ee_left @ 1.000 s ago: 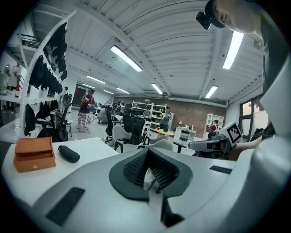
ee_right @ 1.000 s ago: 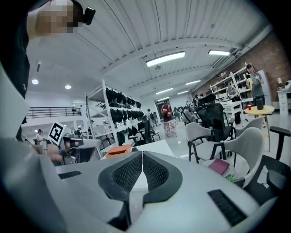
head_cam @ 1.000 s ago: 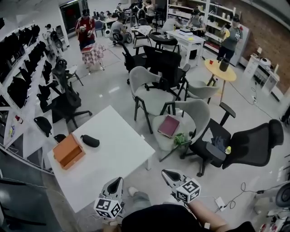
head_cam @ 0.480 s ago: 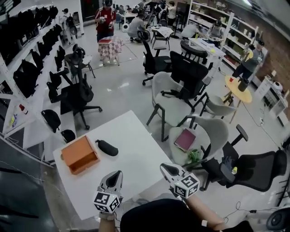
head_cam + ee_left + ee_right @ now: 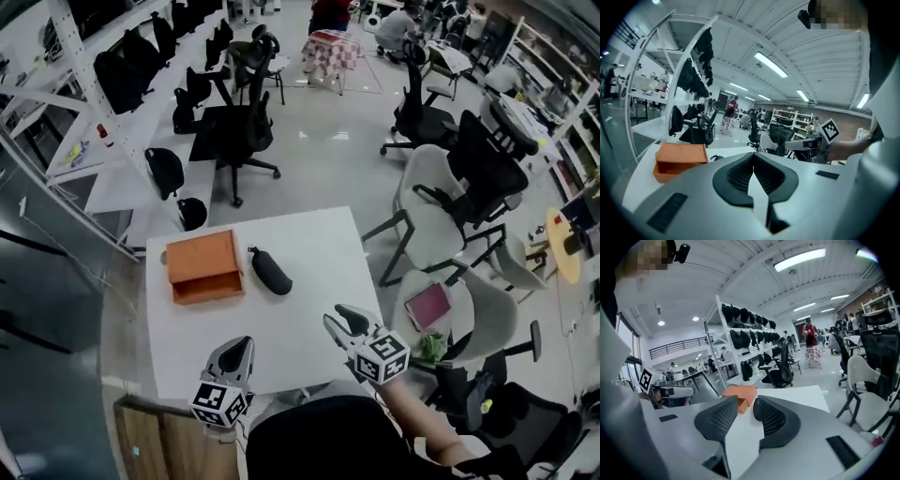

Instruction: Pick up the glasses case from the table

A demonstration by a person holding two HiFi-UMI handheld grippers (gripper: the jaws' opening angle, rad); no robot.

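Open across bare near half of bench (image 5: 281, 328). Blocked left of glasses case (image 5: 270, 271) by orange box (image 5: 202, 265), just beside it. Crowded off right bench edge by grey chair (image 5: 424, 216).

Black glasses case (image 5: 270, 272), orange box (image 5: 203, 265), white table (image 5: 305, 239)

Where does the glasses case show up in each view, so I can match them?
Head view: the glasses case lies near the centre of the picture, just right of the orange box.
Left gripper view: a dark sliver left of centre, just right of the box.
Right gripper view: not visible; only the box shows, mid-frame.
Shared landmark: the orange box.
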